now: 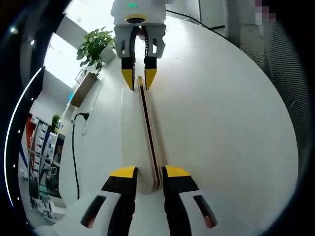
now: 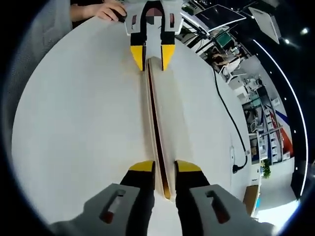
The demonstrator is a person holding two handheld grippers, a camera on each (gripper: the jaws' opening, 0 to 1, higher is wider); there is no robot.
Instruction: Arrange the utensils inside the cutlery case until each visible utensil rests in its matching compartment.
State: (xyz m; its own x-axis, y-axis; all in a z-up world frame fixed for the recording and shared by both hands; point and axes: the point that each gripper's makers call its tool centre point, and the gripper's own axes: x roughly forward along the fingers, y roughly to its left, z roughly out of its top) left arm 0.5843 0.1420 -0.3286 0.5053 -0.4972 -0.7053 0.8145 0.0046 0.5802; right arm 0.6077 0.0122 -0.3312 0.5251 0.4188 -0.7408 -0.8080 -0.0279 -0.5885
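Left gripper view: cutlery case (image 1: 147, 142) on edge, clamped endwise between left gripper (image 1: 148, 173) and right gripper (image 1: 139, 73); both grasping case.

No text, label, brand, number or sign can be read in the left gripper view or the right gripper view. The crowded shelves at the room's edge (image 1: 42, 162) are shown too small and too blurred for any lettering on them to be made out.
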